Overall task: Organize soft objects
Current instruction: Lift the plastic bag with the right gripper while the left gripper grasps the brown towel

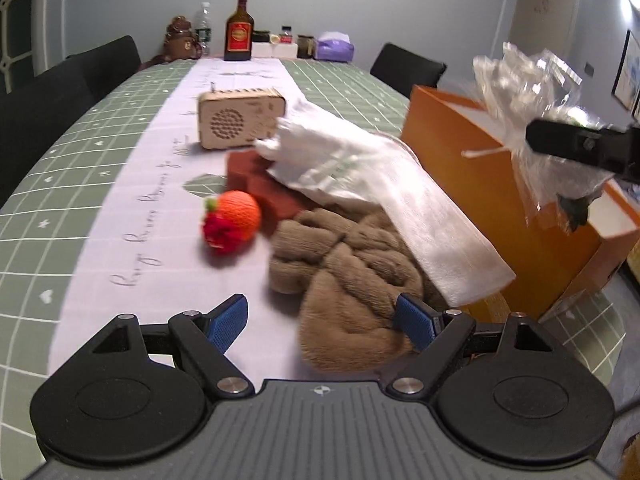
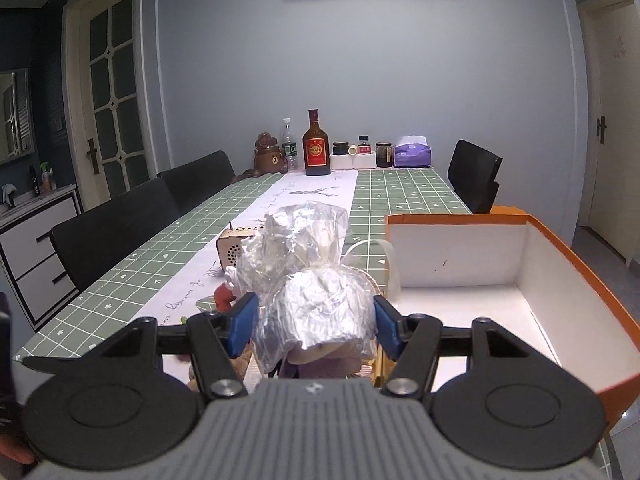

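My right gripper is shut on a clear plastic-wrapped soft bundle, held in the air just left of the orange box, whose white inside shows nothing in it. In the left wrist view that wrapped bundle hangs over the orange box, with a black finger of the right gripper across it. My left gripper is open just above the table, its right pad at the edge of a brown plush cloth. A white gauzy cloth drapes over the pile. An orange knitted ball with a red tuft lies left of it.
A small wooden radio and a dark red block sit behind the pile. Bottles, jars, a bear figure and a purple tissue pack line the table's far end. Black chairs stand along both sides. The orange box sits at the table's right edge.
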A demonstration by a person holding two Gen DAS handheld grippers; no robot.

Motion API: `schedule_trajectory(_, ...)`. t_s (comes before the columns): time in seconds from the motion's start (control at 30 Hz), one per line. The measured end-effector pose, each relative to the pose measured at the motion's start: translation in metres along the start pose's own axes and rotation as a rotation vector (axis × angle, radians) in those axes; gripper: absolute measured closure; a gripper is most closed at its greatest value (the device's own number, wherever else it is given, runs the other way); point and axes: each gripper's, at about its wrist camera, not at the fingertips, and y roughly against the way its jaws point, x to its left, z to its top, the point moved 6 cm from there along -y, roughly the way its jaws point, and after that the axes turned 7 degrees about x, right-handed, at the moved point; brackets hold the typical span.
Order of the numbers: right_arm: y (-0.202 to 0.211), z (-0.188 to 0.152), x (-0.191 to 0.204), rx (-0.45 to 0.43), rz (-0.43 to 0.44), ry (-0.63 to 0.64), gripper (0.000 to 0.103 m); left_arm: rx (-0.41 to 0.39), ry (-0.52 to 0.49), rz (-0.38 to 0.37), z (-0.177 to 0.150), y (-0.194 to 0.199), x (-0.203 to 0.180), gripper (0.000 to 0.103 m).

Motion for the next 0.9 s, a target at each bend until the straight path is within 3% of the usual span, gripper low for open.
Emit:
schedule_trajectory(0.13,0.002,-0.004,-0.006,-0.005,0.006,-0.011,0.042,0.007,0.054,0.003,0.006,-0.002,-0.003,0.004)
schedule_trajectory(0.37,0.003,-0.006,-0.012,-0.01,0.018,-0.036,0.042,0.059,0.149,-0.079,0.017,-0.013,-0.007,0.003)
schedule_trajectory(0.73,0.009,-0.006,-0.018,-0.039,0.045,-0.053,0.042,0.105,0.229,-0.022,0.03,-0.045,-0.015,0.0)
schedule_trajectory(0.83,0.011,-0.005,-0.015,-0.048,0.052,-0.03,0.042,0.109,0.212,-0.045,0.027,-0.05,-0.016,0.0)
schedule_trajectory(0.9,0.013,-0.005,-0.016,-0.05,0.054,-0.025,0.042,0.103,0.207,-0.075,0.024,-0.044,-0.014,0.019)
